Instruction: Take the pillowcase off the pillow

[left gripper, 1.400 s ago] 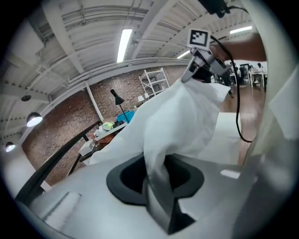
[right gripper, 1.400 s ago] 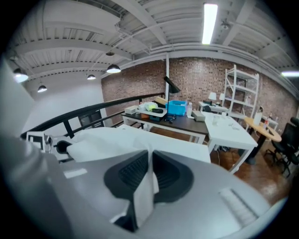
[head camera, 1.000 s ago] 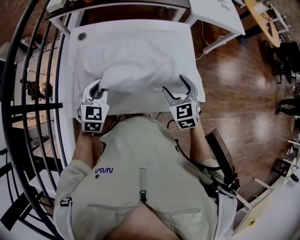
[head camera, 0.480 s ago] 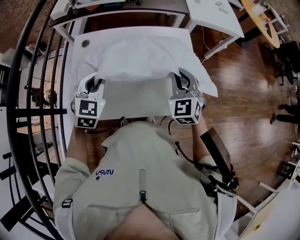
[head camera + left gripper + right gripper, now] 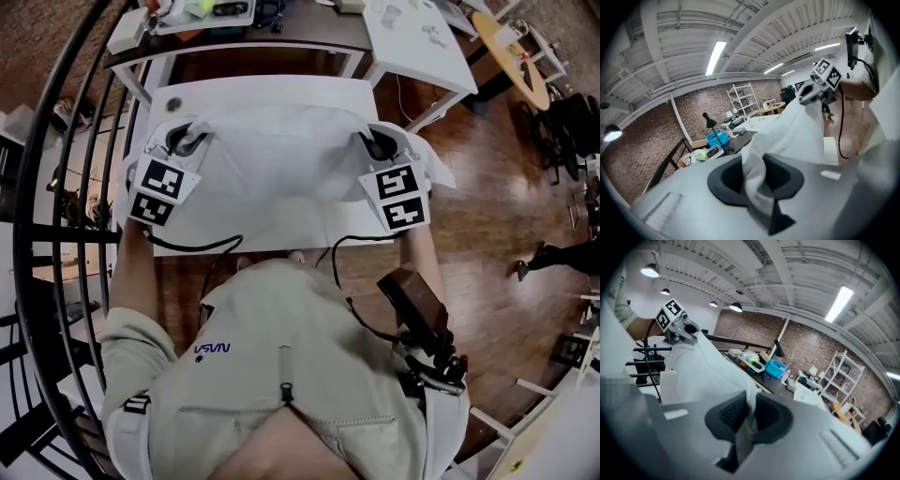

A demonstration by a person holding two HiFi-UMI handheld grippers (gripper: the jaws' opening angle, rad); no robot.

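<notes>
Above table: L tool, R tool tight on pillowcase (L jaws just wider, R's newly shut)

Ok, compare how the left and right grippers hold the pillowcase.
The left gripper clamps a thick bunched fold, its jaws just eased slightly wider; the right gripper pinches a thin edge, its jaws just closed nearly together. Both grip a corner of the pillowcase.

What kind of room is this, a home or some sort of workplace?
Most likely a workshop or lab in a converted industrial space: a bare brick wall, a strip light under an open ribbed ceiling, a metal shelf and a cluttered desk.
</notes>
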